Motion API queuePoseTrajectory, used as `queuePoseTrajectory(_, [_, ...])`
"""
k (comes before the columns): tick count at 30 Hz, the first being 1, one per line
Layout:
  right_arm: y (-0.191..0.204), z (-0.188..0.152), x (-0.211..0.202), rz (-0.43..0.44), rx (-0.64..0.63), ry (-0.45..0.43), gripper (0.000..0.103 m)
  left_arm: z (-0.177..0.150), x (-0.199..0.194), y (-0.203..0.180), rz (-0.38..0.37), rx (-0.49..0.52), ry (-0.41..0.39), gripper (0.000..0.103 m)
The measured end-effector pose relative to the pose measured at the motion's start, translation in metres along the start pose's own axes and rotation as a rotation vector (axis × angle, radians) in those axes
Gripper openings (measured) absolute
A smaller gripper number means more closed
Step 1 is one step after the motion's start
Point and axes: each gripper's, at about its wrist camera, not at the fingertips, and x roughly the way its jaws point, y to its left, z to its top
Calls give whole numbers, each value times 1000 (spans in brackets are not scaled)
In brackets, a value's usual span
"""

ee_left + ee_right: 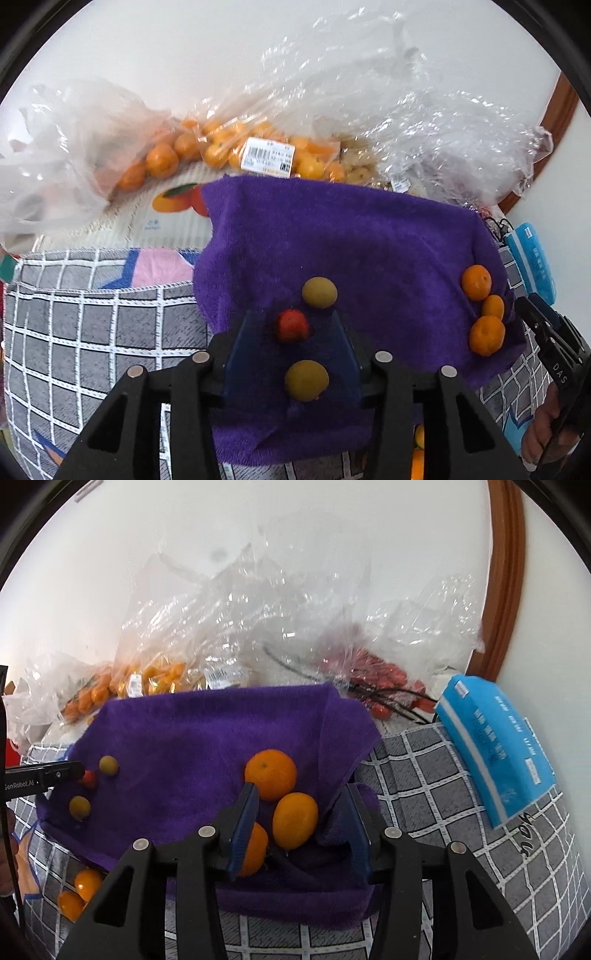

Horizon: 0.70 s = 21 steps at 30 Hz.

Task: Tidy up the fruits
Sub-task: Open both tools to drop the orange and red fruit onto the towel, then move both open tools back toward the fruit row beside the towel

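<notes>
Fruit is spread on a purple towel laid over a grey checked cloth. On the left side of the towel a red fruit and two green-yellow fruits are seen; the nearer green-yellow one lies between the blue pads of the left gripper, whose jaws are parted and press on nothing. On the right side three oranges are grouped, touching: a round one at the back, an oval one and a third half hidden behind the left pad. The right gripper is held over them with jaws apart, nothing gripped.

Behind the towel, clear plastic bags are piled against the wall: one labelled bag is filled with small oranges, another holds red fruits. A blue packet leans at the right. Two more orange fruits lie off the towel on the checked cloth.
</notes>
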Motion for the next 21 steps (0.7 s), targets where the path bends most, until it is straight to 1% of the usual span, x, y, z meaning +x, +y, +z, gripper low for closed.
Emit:
queuePoseTrajectory(3, [6,-1,-12,-30,-19,-11,46,-1,-9,3,-4,0,-12,47])
queuePoseTrajectory(8, [16,-7,-35,-31,-35,-51,46,-5,-25,6,-14,-5,-28,52])
queuePoseTrajectory(13, [29,-12,-51,-47,-74,-76,46,-16,-44,10,-36,-4,-52,52])
queuePoseTrajectory(18, [38,-18,-62,-25,-62,-69,46,-28,-62,15,-16,-15,-94,52])
queuePoseTrajectory(21, [44,-27,-67,-13,-47,-62,46,-35,-69,18,-15,-2,-111,52])
